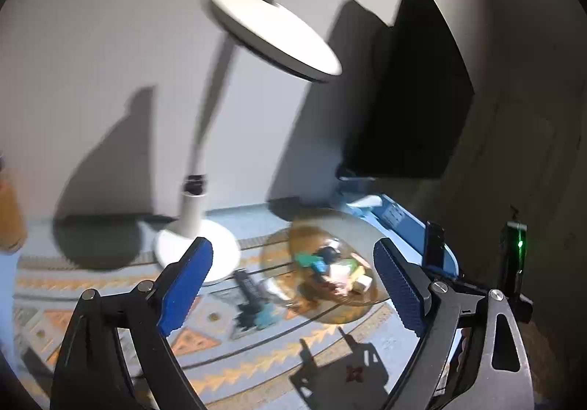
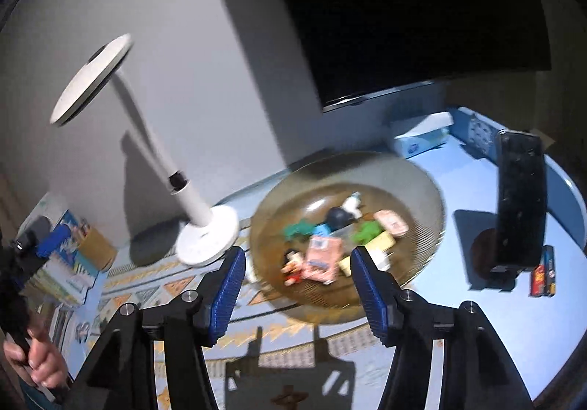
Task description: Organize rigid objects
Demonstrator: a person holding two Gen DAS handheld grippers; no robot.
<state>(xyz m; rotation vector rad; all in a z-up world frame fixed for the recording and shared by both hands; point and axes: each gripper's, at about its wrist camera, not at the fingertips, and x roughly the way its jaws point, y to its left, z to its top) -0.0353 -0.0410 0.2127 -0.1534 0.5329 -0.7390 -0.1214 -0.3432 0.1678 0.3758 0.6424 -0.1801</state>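
A clear amber glass bowl (image 2: 414,189) sits on the patterned mat and holds several small toys and erasers, among them a pink box (image 2: 323,256) and a green piece (image 2: 367,231). The bowl also shows in the left wrist view (image 1: 363,226). A dark toy with teal parts (image 1: 253,296) lies on the mat left of the bowl. My left gripper (image 1: 293,285) is open and empty, above the mat before the bowl. My right gripper (image 2: 297,292) is open and empty, just before the bowl's near rim.
A white desk lamp (image 2: 207,233) stands left of the bowl, its base (image 1: 216,241) close to the left finger. A dark monitor (image 2: 403,17) hangs behind. A phone on a stand (image 2: 519,200), a tissue box (image 2: 418,138) and small batteries (image 2: 543,276) lie right. Stationery (image 2: 73,256) sits far left.
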